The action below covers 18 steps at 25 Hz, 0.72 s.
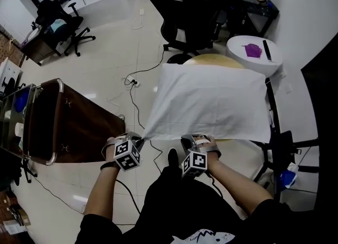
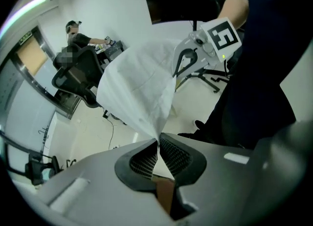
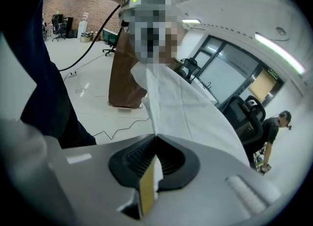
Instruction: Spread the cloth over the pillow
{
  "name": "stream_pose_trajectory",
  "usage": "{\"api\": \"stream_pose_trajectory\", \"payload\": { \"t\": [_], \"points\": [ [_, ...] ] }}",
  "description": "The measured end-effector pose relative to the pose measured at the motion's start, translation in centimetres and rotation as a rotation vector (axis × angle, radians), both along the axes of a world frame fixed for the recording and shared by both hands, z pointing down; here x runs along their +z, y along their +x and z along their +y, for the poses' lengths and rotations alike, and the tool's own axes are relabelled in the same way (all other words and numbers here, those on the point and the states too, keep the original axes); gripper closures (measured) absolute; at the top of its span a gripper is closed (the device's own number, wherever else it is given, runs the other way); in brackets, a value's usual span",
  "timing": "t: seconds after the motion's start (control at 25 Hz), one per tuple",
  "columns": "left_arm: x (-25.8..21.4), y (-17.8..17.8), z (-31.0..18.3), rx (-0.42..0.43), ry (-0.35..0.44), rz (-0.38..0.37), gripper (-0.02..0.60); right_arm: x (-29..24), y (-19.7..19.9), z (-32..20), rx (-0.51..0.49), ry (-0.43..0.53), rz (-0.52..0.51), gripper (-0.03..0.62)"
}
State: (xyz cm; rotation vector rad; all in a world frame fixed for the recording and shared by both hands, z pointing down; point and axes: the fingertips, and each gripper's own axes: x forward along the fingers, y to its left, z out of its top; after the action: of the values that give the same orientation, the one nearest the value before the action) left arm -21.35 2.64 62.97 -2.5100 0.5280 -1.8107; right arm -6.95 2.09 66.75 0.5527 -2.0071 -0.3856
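Currently 2 tools hold the white fabric cloth [image 1: 211, 100], which lies spread across the round pale-yellow worktop [image 1: 211, 59]. At its near left corner, the left tool [image 1: 138, 142] has its jaws pinched together on the fabric. Further along the near edge, the right tool [image 1: 188, 141] is likewise clamped on the cloth.

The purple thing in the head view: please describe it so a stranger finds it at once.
Beyond the far right corner of the big white cloth stands a round white table. The purple thing lies on its top beside a long black strip, the only coloured item there.
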Motion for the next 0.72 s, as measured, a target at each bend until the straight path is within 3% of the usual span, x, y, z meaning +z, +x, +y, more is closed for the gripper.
{"api": "stream_pose_trajectory", "payload": {
  "t": [0.16, 0.28, 0.44, 0.56, 0.72],
  "points": [
    [2.7, -0.8, 0.8, 0.130, 0.022, -0.133, 0.575, 0.1, -0.2, 1.0, -0.017, -0.042, -0.002, 0.583],
    [5.1, -1.3, 1.4, 0.189, -0.003, -0.193, 0.575, 1.3, -0.3, 1.4, -0.055, -0.045, 0.040, 0.583],
    [6.6, -0.9, 1.7, 0.189, -0.047, -0.194, 0.574, 2.6, 0.0, 1.5, -0.060, -0.071, 0.061, 0.582],
    [6.8, -0.6, 1.1, 0.174, -0.046, -0.190, 0.574, 1.7, -0.1, 1.3, -0.033, -0.098, -0.007, 0.567],
    [6.9, -0.7, 0.6, 0.167, -0.050, -0.190, 0.574, -1.3, -0.3, 1.0, -0.014, -0.118, -0.110, 0.501]
  ]
}}
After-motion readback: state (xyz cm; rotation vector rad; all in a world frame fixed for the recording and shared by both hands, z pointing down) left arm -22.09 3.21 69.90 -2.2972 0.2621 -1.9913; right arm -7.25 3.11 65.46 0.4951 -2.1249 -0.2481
